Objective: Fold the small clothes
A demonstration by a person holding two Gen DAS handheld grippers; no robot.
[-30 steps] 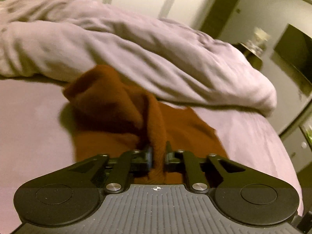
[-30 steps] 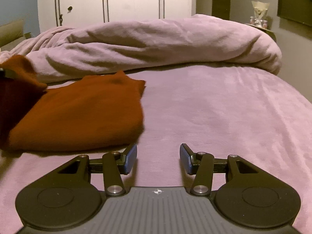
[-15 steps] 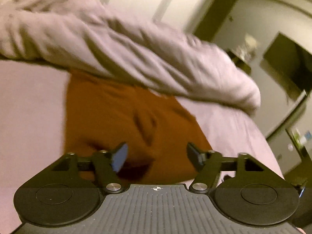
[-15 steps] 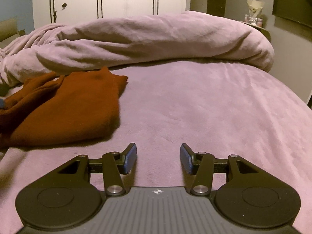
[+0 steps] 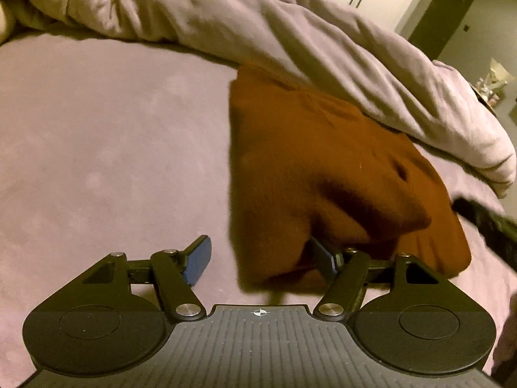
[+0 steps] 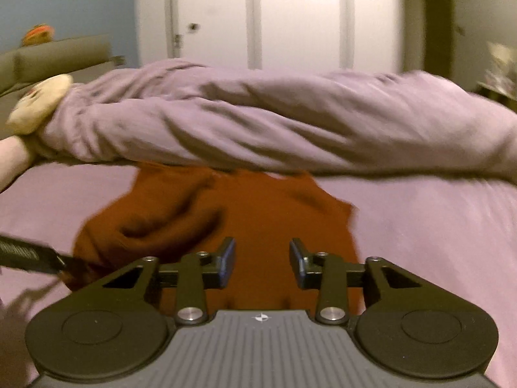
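Note:
A rust-brown garment [image 5: 323,168] lies folded over on the purple bed sheet [image 5: 113,148], its far edge against the rolled duvet. My left gripper [image 5: 261,258] is open and empty at the garment's near left corner; cloth drapes over its right finger. In the right wrist view the same garment [image 6: 258,216] lies just ahead. My right gripper [image 6: 261,262] is open and empty, low over the garment's near edge. The left gripper's body [image 6: 29,255] shows at that view's left edge, and the right gripper's body [image 5: 484,223] at the right of the left wrist view.
A rolled purple duvet [image 6: 274,119] lies across the bed behind the garment. A pale stuffed toy [image 6: 38,103] rests at its left end by a headboard [image 6: 55,55]. White wardrobe doors [image 6: 258,19] stand behind. Bare sheet [image 6: 436,226] spreads on the right.
My left gripper let go of the garment, opened, and drew back to its left corner; the raised cloth dropped flat. My right gripper swung left from bare sheet to over the garment.

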